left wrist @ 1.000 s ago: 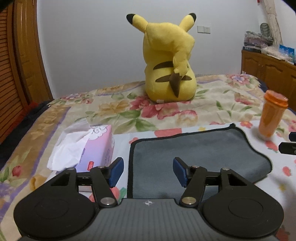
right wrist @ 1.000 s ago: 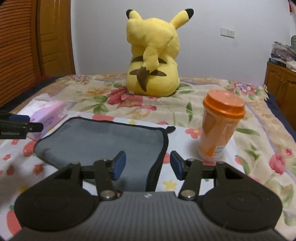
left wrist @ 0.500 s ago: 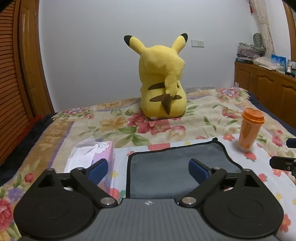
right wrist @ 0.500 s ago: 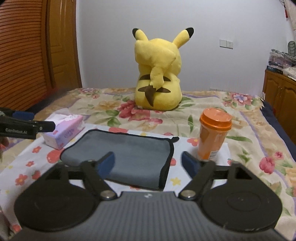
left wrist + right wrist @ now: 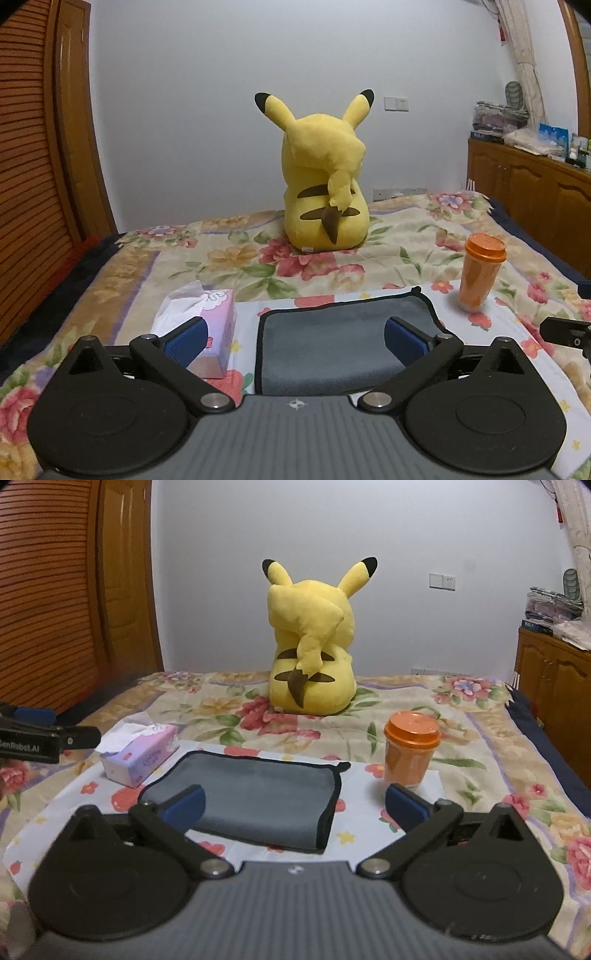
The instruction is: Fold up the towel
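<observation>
A grey towel with black trim (image 5: 332, 343) lies folded flat on the floral bedspread; it also shows in the right wrist view (image 5: 258, 797). My left gripper (image 5: 295, 338) is open and empty, held above and behind the towel's near edge. My right gripper (image 5: 295, 805) is open and empty, held back above the towel's near right corner. The left gripper's tip shows at the left edge of the right wrist view (image 5: 48, 738), and the right gripper's tip at the right edge of the left wrist view (image 5: 565, 330).
A pink tissue box (image 5: 210, 325) stands left of the towel (image 5: 144, 753). An orange lidded cup (image 5: 480, 273) stands to its right (image 5: 410, 749). A yellow Pikachu plush (image 5: 325, 192) sits further back. A wooden cabinet (image 5: 535, 199) lines the right wall.
Both grippers have opened wide and pulled back and up from the towel. The towel lies still and folded.
</observation>
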Motion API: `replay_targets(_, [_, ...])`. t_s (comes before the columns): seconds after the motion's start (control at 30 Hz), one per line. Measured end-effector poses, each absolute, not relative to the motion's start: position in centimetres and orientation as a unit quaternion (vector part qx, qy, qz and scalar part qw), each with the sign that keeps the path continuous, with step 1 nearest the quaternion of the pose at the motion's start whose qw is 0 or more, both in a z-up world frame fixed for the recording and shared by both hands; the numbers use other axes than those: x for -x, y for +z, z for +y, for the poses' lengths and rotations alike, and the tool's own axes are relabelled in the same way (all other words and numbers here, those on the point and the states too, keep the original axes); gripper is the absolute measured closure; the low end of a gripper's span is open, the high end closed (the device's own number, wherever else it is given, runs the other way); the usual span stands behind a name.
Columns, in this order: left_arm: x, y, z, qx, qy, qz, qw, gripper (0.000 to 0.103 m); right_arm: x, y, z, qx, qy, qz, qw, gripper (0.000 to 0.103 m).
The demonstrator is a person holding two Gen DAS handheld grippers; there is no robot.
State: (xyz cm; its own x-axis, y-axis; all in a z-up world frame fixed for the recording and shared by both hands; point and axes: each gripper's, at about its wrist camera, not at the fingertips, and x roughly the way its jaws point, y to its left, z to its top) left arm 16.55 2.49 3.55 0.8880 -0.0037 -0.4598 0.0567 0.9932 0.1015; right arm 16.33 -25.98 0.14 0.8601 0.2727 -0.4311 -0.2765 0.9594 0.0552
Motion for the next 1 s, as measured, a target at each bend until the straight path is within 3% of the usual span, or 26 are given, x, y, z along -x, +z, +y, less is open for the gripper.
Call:
replay_targets(0.5, [-11.4, 5.6, 0.7, -0.078, -0.017, 0.228, 0.970, 0.000, -12.1, 2.0, -26.8, -0.002, 0.131, 0.204, 0.970, 0.000])
replay_targets(1.0, [-7.5, 4.0, 0.0, -0.073, -0.033, 0.246, 0.966, 0.000, -9.0, 1.4, -27.6, -0.007, 0.122, 0.206, 0.971, 0.000])
